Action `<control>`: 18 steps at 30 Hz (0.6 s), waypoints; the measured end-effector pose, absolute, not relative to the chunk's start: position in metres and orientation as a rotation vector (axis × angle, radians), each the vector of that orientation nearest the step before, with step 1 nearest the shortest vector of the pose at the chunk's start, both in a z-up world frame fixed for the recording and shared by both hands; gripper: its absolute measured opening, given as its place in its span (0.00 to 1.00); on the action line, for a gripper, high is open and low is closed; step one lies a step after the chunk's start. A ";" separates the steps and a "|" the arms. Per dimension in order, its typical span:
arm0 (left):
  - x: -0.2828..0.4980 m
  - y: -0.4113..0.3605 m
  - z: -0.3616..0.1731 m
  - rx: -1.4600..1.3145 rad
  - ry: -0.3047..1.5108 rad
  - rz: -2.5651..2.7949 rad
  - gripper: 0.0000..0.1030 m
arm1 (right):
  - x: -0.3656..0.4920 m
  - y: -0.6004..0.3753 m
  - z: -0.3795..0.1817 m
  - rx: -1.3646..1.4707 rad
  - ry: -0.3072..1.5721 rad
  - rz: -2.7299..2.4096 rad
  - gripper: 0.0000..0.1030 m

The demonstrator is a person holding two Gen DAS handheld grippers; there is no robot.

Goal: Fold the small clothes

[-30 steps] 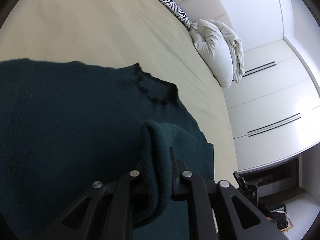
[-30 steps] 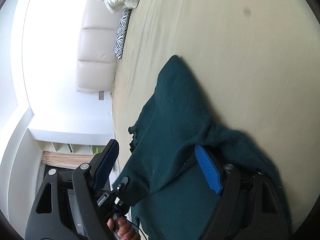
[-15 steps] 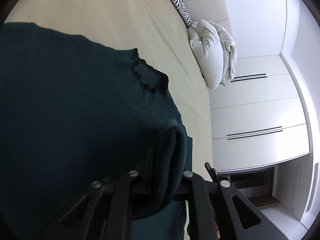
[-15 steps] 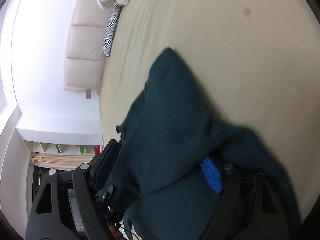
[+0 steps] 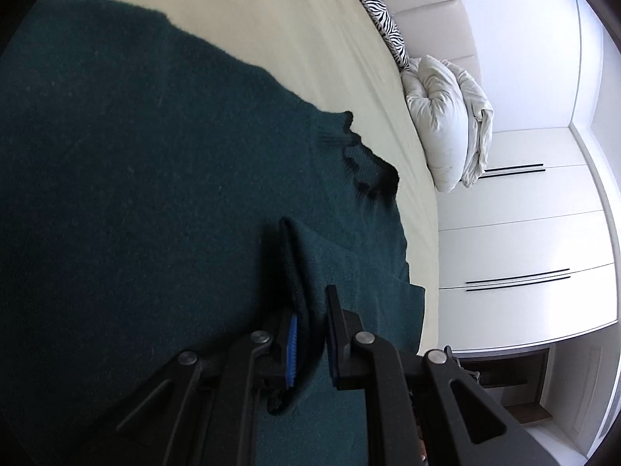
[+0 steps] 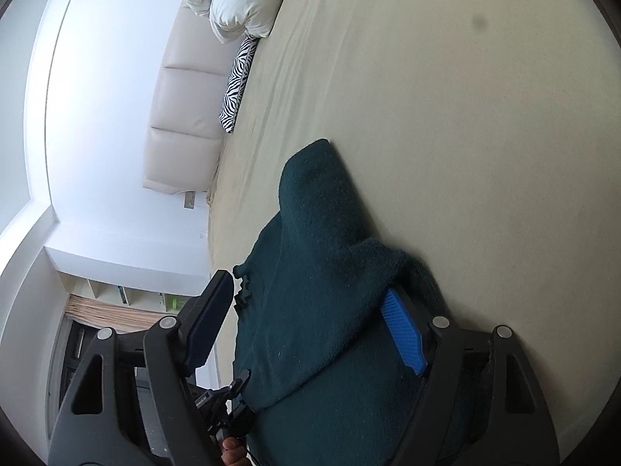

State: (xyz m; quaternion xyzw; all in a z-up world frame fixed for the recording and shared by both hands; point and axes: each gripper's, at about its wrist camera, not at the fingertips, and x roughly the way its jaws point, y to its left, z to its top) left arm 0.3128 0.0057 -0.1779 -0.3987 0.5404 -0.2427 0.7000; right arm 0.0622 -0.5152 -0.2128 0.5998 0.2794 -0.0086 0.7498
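A dark green knitted sweater (image 5: pixel 155 174) lies spread on the beige bed (image 5: pixel 271 19), its scalloped collar (image 5: pixel 365 163) towards the pillows. My left gripper (image 5: pixel 310 303) is shut on a raised fold of the sweater near its right edge. In the right wrist view a bunched part of the same sweater (image 6: pixel 318 202) runs between the wide jaws of my right gripper (image 6: pixel 306 287), which are closing. Its blue pad (image 6: pixel 401 334) lies against the fabric, and the other finger (image 6: pixel 211 318) stands clear of it.
A white pillow with a crumpled duvet (image 5: pixel 442 116) and a zebra-print cushion (image 5: pixel 382 23) sit at the head of the bed against a padded headboard (image 6: pixel 182 116). White wardrobe doors (image 5: pixel 524 233) stand beyond the bed's edge. Bare sheet (image 6: pixel 465 116) stretches right of the sweater.
My left gripper has sunk towards the bed and rolled, still holding the fold. My right gripper has shifted sideways along the sweater, which still lies between its jaws.
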 end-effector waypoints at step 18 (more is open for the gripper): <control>0.289 -0.064 -0.137 -0.404 1.089 -0.544 0.45 | 0.092 -0.527 -0.172 1.250 0.653 0.155 0.76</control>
